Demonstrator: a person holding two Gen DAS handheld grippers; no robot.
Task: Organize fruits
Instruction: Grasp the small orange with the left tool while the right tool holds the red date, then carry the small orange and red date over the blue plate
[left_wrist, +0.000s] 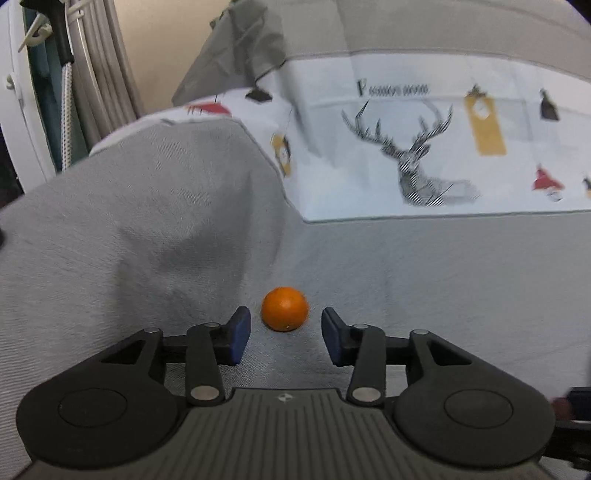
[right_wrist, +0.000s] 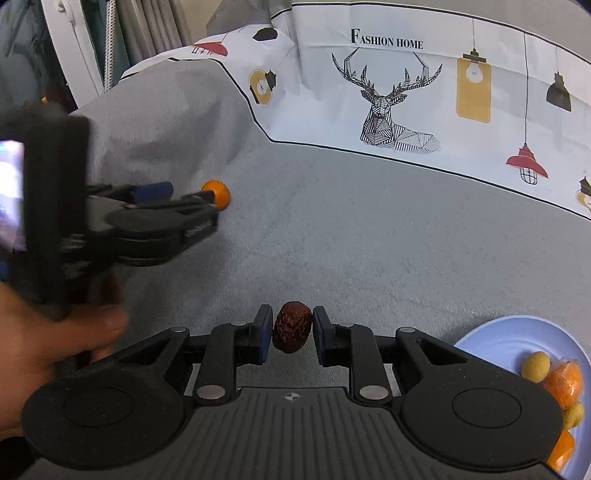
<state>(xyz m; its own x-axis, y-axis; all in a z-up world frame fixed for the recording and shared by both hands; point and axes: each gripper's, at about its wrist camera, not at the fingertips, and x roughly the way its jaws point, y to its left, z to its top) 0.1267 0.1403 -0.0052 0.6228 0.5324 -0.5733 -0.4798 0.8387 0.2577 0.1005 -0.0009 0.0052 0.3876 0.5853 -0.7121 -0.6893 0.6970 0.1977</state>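
Two fruits are being handled at once on a grey cloth-covered surface (right_wrist: 369, 229), likely a bed or sofa, backed by a white printed cover with a deer (right_wrist: 388, 110). The right gripper (right_wrist: 293, 328) has its fingers narrowed onto a dried red date (right_wrist: 291, 326), a wrinkled dark brown fruit pinched between the two blue pads just above the cloth. The left gripper (left_wrist: 285, 332), seen from its own camera, stands with fingers partly apart and nothing between them; a small orange mandarin (left_wrist: 284, 308) rests on the cloth just ahead of the tips, centred on the gap but not yet inside it. From the right camera the same mandarin (right_wrist: 218, 194) shows at the far end of that gripper, held by a person's hand (right_wrist: 55, 339). A pale blue plate (right_wrist: 517, 339) lies at the lower right with several fruits already on it, including a yellowish round one (right_wrist: 535, 365) and orange pieces (right_wrist: 563, 382). The step in hand looks like gathering loose fruit onto that plate. Next, the left fingers probably need to advance around the mandarin and close, while the date must be carried right and released over the plate.
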